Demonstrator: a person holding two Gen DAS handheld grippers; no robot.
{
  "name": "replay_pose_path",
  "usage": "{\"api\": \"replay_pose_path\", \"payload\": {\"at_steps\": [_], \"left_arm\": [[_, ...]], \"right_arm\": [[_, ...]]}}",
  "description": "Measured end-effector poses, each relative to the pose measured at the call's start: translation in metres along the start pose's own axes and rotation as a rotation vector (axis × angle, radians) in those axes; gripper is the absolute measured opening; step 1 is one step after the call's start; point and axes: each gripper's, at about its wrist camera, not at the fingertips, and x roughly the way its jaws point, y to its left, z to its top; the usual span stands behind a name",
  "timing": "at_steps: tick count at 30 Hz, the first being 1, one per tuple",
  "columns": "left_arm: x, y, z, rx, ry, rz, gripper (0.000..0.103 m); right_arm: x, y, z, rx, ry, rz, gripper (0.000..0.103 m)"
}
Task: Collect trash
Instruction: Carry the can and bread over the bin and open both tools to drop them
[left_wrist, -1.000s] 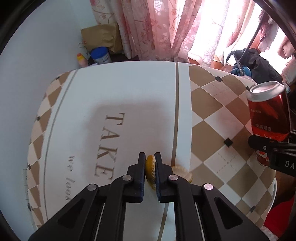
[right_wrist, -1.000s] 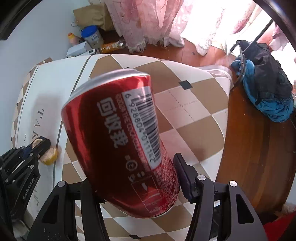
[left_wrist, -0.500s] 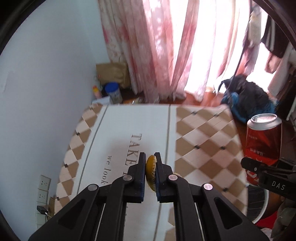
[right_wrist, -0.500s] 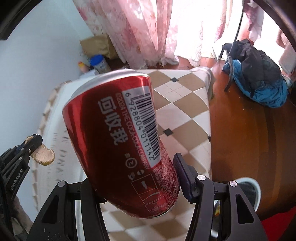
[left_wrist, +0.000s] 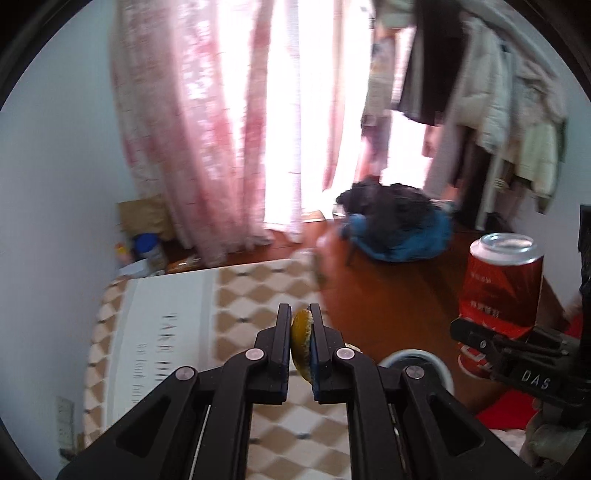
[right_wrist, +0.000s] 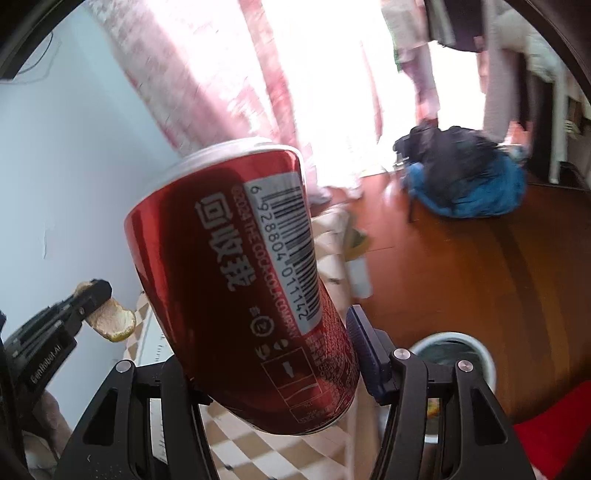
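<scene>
1. Above the checkered surface, both tongs are in the air w/ trash in them. White bin sits on the wood floor below, to the right.
2. Left tongs: pressed nearly together, pinching a piece of orange peel edge-on between the pads. In the right wrist view the peel hangs out past the tips.
3. Right tongs: spread about halfway, clamped on the lower body of a red soda can, which leans left; silver top up.
4. Peel, judged: v. light, soft, bends easily, prob. a bit slick on the pith side. Thin-edge pinch works but a deeper bite would be safer; could slip out when swung.
5. Can, judged: light if empty (can't tell), thin wall dents under a hard squeeze, smooth paint = slippery. Grip sits low, so it tilts; mid-body hold across the widest part would steady it.
6. Risk: leftover liquid could spill if the can tips further.
</scene>
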Motion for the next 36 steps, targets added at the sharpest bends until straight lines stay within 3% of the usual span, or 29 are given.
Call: {"api": "replay_pose_path", "payload": {"at_steps": [6,11,16,23,24,26,28,32,33,34,36], "left_arm": [[0.031,-0.077,-0.011,0.051,0.066,-0.113,0.006],[0.087,-0.135,-0.03,0.058,0.208,-0.205,0.006],[0.161,-0.173,-0.058,0.041,0.387,-0.256,0.007],[0.239,-0.207,-0.09,0.059,0.595,-0.274,0.01],[0.247,-0.21,-0.093,0.066,0.614,-0.26,0.014],[0.257,-0.214,-0.098,0.077,0.631,-0.244,0.033],[0.264,-0.213,-0.099,0.067,0.629,-0.217,0.076],[0.263,-0.205,-0.103,0.07,0.634,-0.159,0.077],[0.262,-0.202,-0.106,0.073,0.634,-0.142,0.085],[0.26,-0.199,-0.106,0.078,0.631,-0.127,0.102],[0.25,-0.193,-0.108,0.091,0.615,-0.099,0.103]], "right_arm": [[-0.058,-0.077,-0.032,0.11,-0.042,-0.066,0.06],[-0.064,-0.151,-0.066,0.213,-0.004,-0.126,0.06],[-0.034,-0.225,-0.105,0.325,0.103,-0.165,0.06],[0.052,-0.313,-0.159,0.489,0.29,-0.133,0.06],[0.061,-0.32,-0.163,0.501,0.305,-0.138,0.06],[0.085,-0.334,-0.173,0.529,0.341,-0.132,0.06],[0.107,-0.343,-0.173,0.538,0.371,-0.15,0.061],[0.137,-0.36,-0.172,0.547,0.409,-0.168,0.066],[0.142,-0.36,-0.171,0.549,0.411,-0.177,0.076],[0.144,-0.361,-0.17,0.551,0.408,-0.184,0.08],[0.143,-0.363,-0.169,0.549,0.405,-0.189,0.085]]}}
